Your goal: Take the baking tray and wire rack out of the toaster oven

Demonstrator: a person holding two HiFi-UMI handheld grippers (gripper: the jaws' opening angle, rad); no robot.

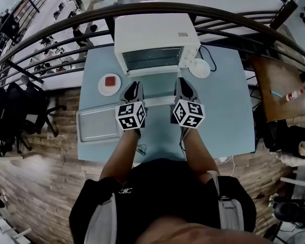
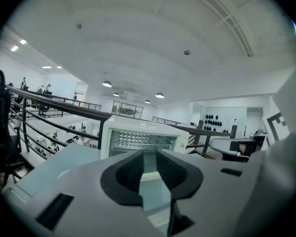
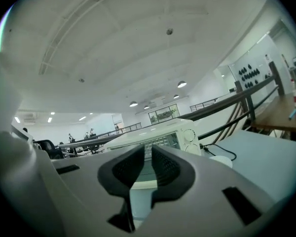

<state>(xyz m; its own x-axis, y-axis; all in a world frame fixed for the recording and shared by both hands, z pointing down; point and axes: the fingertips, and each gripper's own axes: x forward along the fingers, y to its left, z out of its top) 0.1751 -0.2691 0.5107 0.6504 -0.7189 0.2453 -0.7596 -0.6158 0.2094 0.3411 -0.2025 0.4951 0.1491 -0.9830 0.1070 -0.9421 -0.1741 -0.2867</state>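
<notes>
On the head view, a blue table (image 1: pixel 223 111) stands against a dark railing (image 1: pixel 66 29). The white toaster oven (image 1: pixel 155 32) sits at its far edge. Near the oven are a small plate (image 1: pixel 110 84) with a red block, a round white dish (image 1: pixel 199 68) and a black cable (image 1: pixel 213 60). The baking tray (image 1: pixel 97 124), a shallow grey rectangle, lies flat on the table to the left of the left gripper (image 1: pixel 135 85), out of the oven. The right gripper (image 1: pixel 183 83) is alongside. A pale bar (image 1: pixel 157 101) runs between them; I cannot tell whether it is the wire rack.

On the left gripper view, the left gripper (image 2: pixel 149 154) has its jaws slightly apart and empty. The toaster oven (image 2: pixel 138 127) shows a shiny dimpled interior.

On the right gripper view, the right gripper (image 3: pixel 149 149) is closed on nothing, with the round white dish (image 3: pixel 220 160) to the right.
</notes>
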